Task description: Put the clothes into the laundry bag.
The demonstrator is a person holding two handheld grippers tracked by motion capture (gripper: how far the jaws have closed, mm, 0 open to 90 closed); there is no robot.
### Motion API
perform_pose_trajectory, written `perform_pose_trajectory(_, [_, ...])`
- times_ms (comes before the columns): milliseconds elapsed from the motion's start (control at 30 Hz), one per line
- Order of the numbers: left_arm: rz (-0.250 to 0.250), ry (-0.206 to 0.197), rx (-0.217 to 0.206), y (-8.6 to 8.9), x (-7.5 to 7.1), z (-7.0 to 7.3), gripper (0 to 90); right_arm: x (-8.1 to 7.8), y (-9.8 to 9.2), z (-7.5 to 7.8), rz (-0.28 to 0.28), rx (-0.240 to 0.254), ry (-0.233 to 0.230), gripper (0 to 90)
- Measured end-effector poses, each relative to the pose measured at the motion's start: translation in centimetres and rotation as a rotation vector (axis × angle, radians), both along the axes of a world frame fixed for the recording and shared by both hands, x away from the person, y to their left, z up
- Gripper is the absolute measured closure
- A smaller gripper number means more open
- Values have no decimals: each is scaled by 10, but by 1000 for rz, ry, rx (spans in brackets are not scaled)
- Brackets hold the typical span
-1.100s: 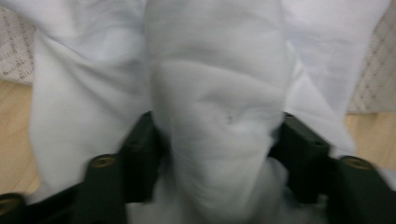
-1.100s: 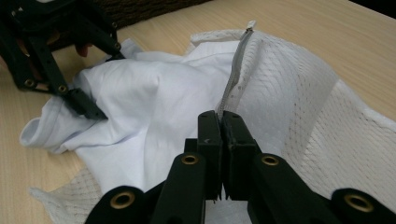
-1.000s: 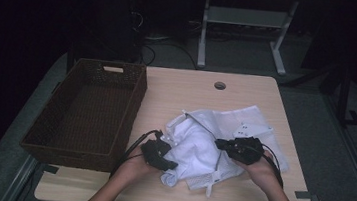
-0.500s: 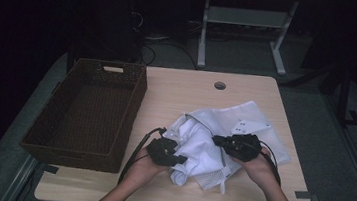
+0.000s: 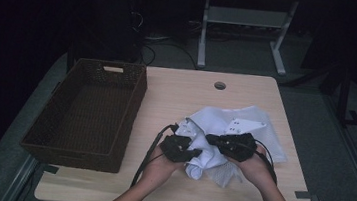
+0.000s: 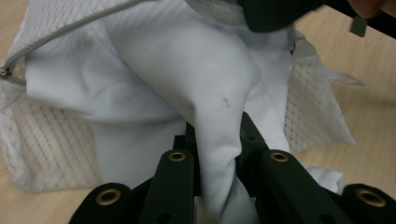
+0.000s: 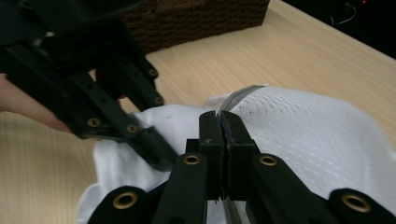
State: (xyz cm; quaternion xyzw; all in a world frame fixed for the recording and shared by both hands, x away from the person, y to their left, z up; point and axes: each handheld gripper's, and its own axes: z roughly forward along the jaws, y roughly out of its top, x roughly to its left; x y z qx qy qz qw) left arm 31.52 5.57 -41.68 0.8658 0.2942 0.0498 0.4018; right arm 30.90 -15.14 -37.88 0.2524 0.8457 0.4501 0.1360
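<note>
- Left gripper (image 5: 196,153) pinches a fold of the white cloth (image 5: 244,125).
- Right gripper (image 5: 211,138) is clamped on the cloth's grey edge.
- The cloth lies bunched on the bench (image 5: 177,95); the basket (image 5: 89,116) holds nothing, so the work looks barely begun.

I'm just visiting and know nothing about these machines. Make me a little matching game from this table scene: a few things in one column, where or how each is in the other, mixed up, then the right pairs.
Things:
1. wicker basket
2. left gripper
3. right gripper
4. round hole

Descriptions:
A. shut on a fold of smooth white cloth
B. in the tabletop, far side
C. dark brown, at the table's left
D. shut on the edge of a white mesh bag with a zip

Pairs: 1-C, 2-A, 3-D, 4-B
</note>
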Motion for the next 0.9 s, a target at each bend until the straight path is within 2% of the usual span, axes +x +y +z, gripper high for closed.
perform_pose_trajectory(267, [-16,14,20,-16,6,-23,751,-2,-6,-15,1,-21,44,881])
perform_pose_trajectory(400, [-34,33,2,-13,8,-29,686,-3,-6,-22,11,-30,59,880])
perform_pose_trajectory(567, [-51,26,-12,-7,5,-23,549,-4,-8,-25,10,-28,63,880])
perform_pose_trajectory(633, [-59,14,-10,-1,4,-17,489,-4,-10,-25,11,-26,61,880])
perform_pose_trajectory(733, [-56,-11,-34,10,1,-8,401,-5,-12,-24,10,-25,61,880])
perform_pose_trajectory(833, [-52,-21,-46,25,-1,1,375,-8,-13,-23,13,-23,58,879])
perform_pose_trajectory(900, [-35,-42,-34,35,-1,6,378,-12,-15,-22,17,-27,55,879])
